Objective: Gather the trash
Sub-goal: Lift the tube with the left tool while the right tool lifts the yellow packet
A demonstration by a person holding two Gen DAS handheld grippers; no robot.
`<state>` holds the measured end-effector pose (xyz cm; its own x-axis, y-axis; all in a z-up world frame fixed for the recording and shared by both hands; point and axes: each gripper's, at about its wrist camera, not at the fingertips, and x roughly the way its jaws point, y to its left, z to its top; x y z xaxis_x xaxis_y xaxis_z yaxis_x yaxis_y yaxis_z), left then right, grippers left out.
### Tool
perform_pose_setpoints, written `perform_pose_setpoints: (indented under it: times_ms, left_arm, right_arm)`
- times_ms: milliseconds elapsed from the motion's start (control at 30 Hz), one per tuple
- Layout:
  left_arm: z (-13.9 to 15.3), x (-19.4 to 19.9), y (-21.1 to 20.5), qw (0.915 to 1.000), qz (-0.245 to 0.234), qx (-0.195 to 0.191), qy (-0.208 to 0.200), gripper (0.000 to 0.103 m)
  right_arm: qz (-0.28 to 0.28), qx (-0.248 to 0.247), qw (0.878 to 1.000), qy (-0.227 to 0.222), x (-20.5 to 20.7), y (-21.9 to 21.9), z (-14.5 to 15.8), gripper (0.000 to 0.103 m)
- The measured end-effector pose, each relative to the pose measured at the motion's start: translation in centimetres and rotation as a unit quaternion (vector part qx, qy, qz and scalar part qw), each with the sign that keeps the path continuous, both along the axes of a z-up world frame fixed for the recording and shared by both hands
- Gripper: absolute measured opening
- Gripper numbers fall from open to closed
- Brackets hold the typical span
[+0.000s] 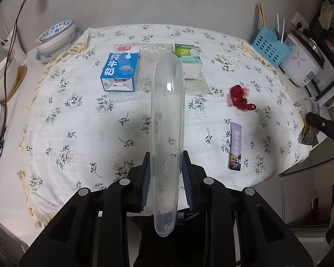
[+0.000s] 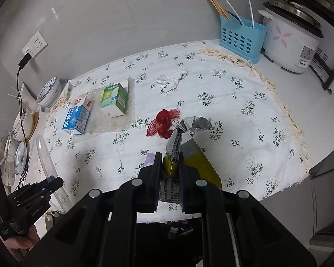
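Observation:
My left gripper [image 1: 166,158] is shut on a clear plastic container [image 1: 168,111], seen edge-on and held above the floral tablecloth [image 1: 89,133]. My right gripper [image 2: 169,155] is shut on a crumpled silver and yellow snack wrapper [image 2: 189,133], lifted off the cloth. On the cloth lie a blue milk carton [image 1: 120,71], a green and white box [image 1: 189,60], a red mesh net [image 1: 240,98], a purple sachet [image 1: 235,146] and a crumpled tissue [image 1: 228,60]. The right wrist view shows the net [image 2: 163,122] just beyond the wrapper and the left gripper [image 2: 55,180] at the lower left.
A bubble-wrap sheet [image 1: 144,82] lies under the carton and the box. Stacked bowls [image 1: 55,35] stand at the back left beside a hanging cable [image 1: 13,40]. A blue utensil caddy [image 2: 242,37] and a rice cooker [image 2: 294,42] stand at the back right.

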<state>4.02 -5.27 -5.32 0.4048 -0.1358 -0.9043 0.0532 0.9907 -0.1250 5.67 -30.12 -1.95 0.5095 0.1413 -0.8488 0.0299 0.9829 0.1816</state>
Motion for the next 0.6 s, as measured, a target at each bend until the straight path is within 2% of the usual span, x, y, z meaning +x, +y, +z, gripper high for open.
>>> perform_pose_setpoints:
  times_ms: [600]
  left_arm:
    - [0.2, -5.8, -1.0, 0.9998, 0.012, -0.015, -0.004, 0.026]
  right_arm:
    - [0.053, 0.014, 0.998, -0.005, -5.2, 1.6, -0.4, 0.013]
